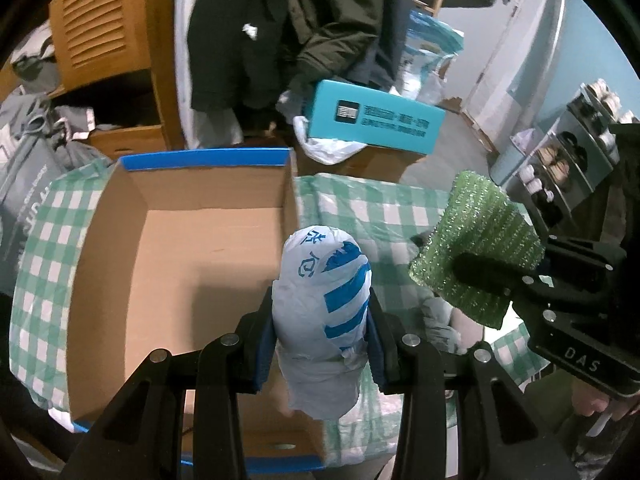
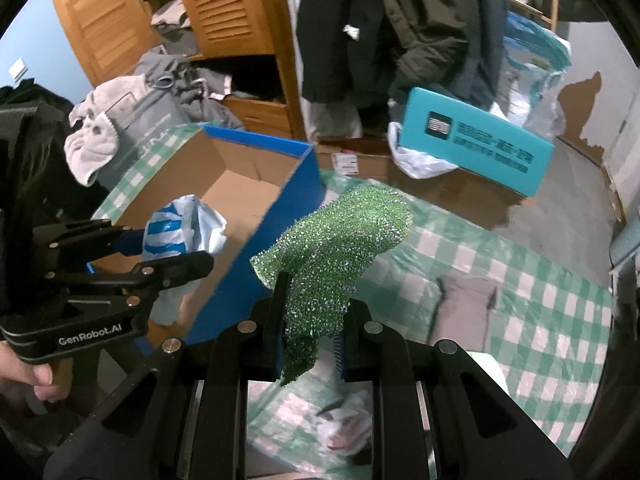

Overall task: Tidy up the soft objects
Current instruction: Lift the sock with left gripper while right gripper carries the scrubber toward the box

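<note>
My left gripper (image 1: 320,304) is shut on a rolled white plastic bag with blue stripes (image 1: 324,300). It hangs just above the right wall of an open cardboard box with a blue rim (image 1: 208,160). The box floor looks bare. To the right, my right gripper (image 1: 492,272) is shut on a glittery green scrubbing cloth (image 1: 476,240). In the right wrist view the right gripper (image 2: 320,296) pinches the green cloth (image 2: 336,248), which stands up between the fingers beside the box's blue wall (image 2: 288,200). The left gripper (image 2: 172,246) holds the bag (image 2: 180,228) over the box.
A green-and-white checked cloth (image 2: 500,280) covers the surface, with a grey soft piece (image 2: 464,304) lying on it. Behind stand a teal carton (image 1: 372,120), hanging dark coats (image 1: 280,20), a wooden wardrobe (image 2: 228,8) and, at right, a shoe rack (image 1: 568,152).
</note>
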A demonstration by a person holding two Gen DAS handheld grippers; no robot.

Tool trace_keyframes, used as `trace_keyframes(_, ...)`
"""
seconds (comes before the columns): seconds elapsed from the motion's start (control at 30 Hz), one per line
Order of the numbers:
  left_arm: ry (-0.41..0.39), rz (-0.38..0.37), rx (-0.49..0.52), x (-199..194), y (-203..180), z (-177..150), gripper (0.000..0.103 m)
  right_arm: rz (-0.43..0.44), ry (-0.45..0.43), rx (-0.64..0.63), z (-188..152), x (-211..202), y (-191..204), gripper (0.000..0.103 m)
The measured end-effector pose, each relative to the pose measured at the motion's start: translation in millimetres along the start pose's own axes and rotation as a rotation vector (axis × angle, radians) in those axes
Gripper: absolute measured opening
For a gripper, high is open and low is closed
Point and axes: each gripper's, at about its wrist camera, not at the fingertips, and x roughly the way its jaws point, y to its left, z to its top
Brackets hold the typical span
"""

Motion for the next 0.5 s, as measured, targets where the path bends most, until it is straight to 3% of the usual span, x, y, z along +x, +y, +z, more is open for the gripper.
trace_keyframes(0.5,0.007,0.028,-0.102,-3.1,60.6,-10.5,0.04,0.064,0.057,-0.082,26.3,37.5,59.4,0.017)
